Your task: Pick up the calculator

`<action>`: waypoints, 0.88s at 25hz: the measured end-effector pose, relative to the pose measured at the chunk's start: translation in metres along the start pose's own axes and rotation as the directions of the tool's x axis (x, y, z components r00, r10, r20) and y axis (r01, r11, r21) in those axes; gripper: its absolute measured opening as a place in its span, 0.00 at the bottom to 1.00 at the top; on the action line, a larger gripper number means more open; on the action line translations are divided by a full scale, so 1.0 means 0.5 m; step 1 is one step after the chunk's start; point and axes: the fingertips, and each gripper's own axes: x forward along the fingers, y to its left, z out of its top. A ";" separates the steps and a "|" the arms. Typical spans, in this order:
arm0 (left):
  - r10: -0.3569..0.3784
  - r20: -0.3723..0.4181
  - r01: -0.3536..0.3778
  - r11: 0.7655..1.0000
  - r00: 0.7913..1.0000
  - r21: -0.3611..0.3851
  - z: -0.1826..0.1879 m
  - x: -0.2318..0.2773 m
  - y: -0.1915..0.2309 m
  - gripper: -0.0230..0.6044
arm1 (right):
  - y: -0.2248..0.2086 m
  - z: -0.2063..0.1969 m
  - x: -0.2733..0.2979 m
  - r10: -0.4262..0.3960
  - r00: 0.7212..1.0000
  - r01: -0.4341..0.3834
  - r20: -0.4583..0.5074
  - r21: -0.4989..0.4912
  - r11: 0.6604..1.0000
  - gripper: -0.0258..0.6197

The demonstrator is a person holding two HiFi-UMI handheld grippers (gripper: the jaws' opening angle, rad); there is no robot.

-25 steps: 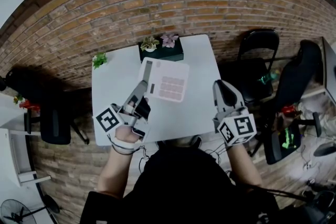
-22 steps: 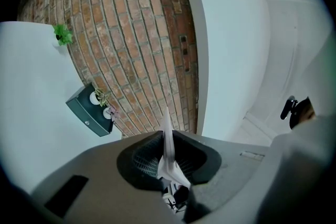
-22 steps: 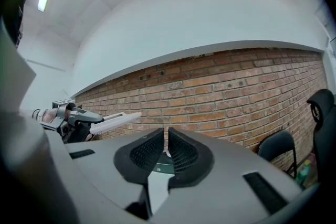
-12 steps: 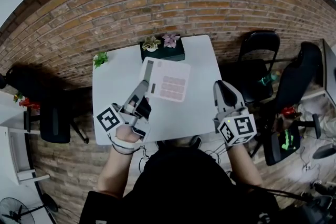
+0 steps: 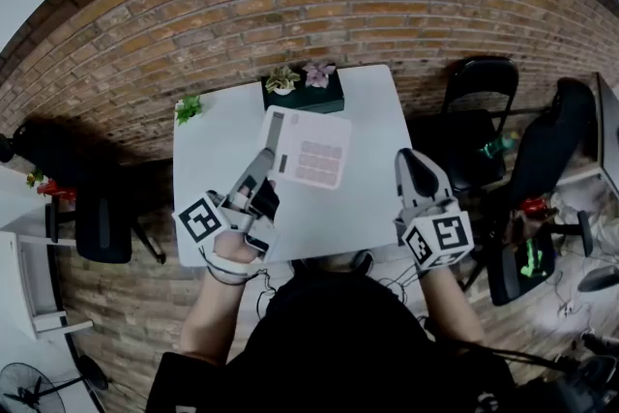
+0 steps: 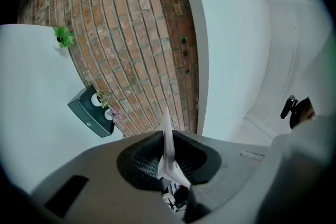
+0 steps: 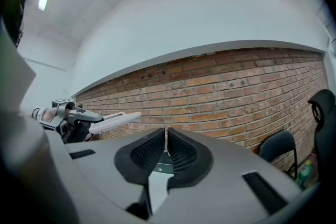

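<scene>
Now left gripper (image 5: 263, 162) is clamped on the white calculator's (image 5: 311, 150) left edge. Right gripper (image 5: 418, 171), right of calculator, is empty; its jaws have just been closing and are nearly together.

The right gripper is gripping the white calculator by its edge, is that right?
No, the left gripper grips the white calculator by its edge; the left gripper view shows it between the jaws. The right gripper's jaws, which have just been closing, hold nothing.
</scene>
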 end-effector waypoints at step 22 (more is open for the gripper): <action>-0.015 -0.038 0.014 1.000 0.999 -0.026 0.001 -0.002 0.035 0.12 | 0.007 -0.015 -0.005 -0.050 0.999 0.050 -0.005 -0.008 0.999 0.05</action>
